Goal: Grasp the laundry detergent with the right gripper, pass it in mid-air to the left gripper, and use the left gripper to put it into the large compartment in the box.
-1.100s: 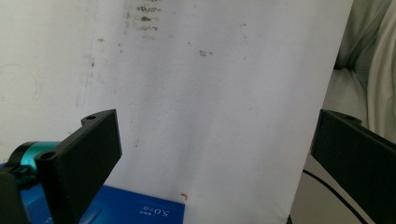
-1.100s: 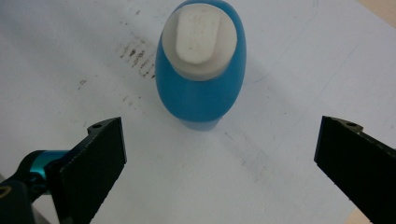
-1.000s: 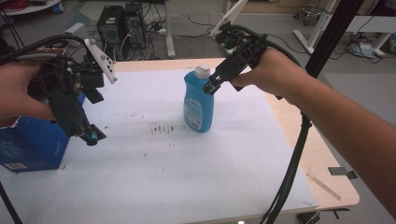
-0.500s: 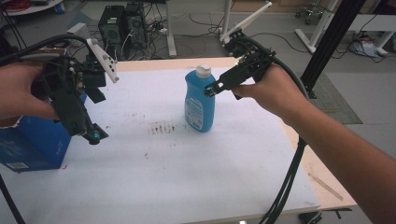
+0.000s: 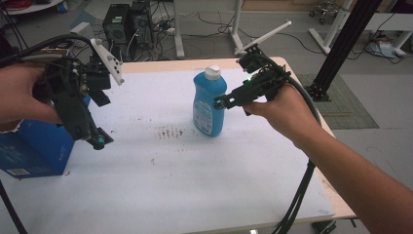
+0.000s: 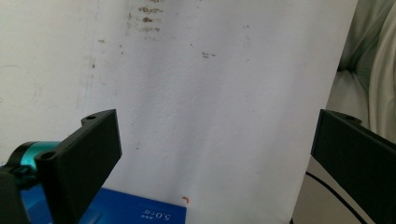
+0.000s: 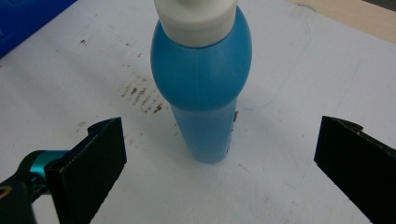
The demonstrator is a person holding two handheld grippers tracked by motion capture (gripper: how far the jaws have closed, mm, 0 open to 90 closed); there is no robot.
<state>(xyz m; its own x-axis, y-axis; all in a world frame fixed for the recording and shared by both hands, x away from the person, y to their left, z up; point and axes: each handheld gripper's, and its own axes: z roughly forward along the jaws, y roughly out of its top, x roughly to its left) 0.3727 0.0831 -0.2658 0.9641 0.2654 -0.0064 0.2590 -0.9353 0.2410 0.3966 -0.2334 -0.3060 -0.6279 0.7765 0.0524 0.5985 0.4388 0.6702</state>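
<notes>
A blue bottle (image 5: 209,103) with a white cap (image 5: 212,72) stands upright on a white table (image 5: 195,185), toward the far middle of it. It is the landmark for everything else here.

The right gripper (image 5: 220,103), held in the person's right hand (image 5: 280,109), comes at the bottle from its right side and slightly above. Its jaws are spread wide, and in the right gripper view (image 7: 219,163) the bottle stands centred in the gap between them, touching neither. Nothing lies between those jaws and the bottle.

The left gripper (image 5: 97,141), held in the left hand (image 5: 19,95), hangs well to the left of the bottle, pointing down at the table. In the left gripper view (image 6: 215,154) its jaws are also wide apart, with nothing between them but bare white tabletop.

A blue cardboard box (image 5: 34,146) sits on the table farther left of the bottle, just below and beside the left gripper, partly hidden by it.

A patch of small brown stains (image 5: 168,131) marks the table just left of the bottle's base, between the bottle and the left gripper.

Black cables (image 5: 302,190) trail from the right gripper down past the table's near right edge. Behind the bottle, beyond the table, computer towers (image 5: 129,24) stand on the floor.
</notes>
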